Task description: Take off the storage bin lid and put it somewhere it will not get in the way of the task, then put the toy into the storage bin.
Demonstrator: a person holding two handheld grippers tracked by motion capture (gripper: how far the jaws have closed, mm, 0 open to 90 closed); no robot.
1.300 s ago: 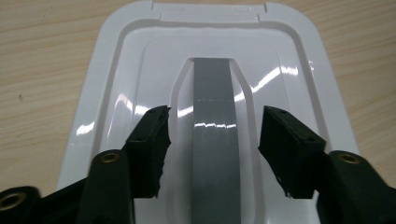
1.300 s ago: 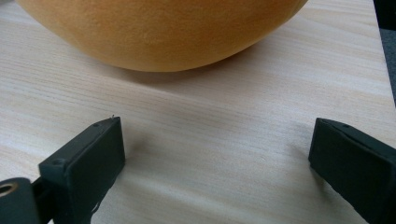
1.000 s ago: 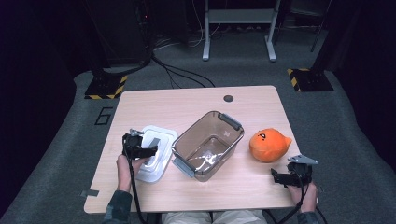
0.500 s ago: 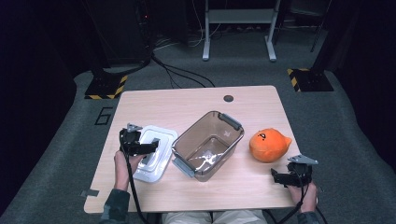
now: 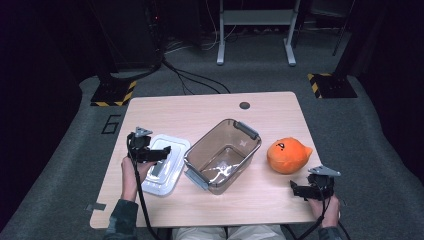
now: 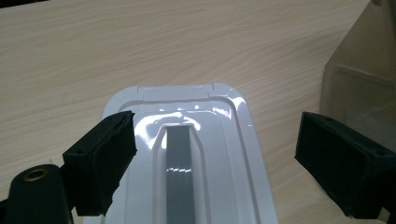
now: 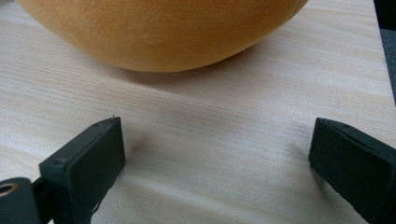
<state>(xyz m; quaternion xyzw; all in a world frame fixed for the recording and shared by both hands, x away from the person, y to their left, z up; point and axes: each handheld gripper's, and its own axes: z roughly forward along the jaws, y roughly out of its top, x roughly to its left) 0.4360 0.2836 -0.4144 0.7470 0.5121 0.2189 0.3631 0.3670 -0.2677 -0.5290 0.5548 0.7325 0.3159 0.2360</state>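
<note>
**Three cameras, one table**

The high view looks forward and down from above the person's near side, taking in the whole table (image 5: 210,107) and the dark floor beyond. The left gripper view rides low and close over the white lid (image 6: 187,140) at the table's left, looking along its jaws; the high view shares that lid (image 5: 165,167). The right gripper view sits almost at tabletop level, facing the orange plush toy (image 7: 159,28) from very near, also seen from above (image 5: 287,155).

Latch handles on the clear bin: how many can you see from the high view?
2. One grey latch handle sits on the far end of the clear bin, toward the table's back edge; the other latch handle is on the near end, beside the white lid.
</note>
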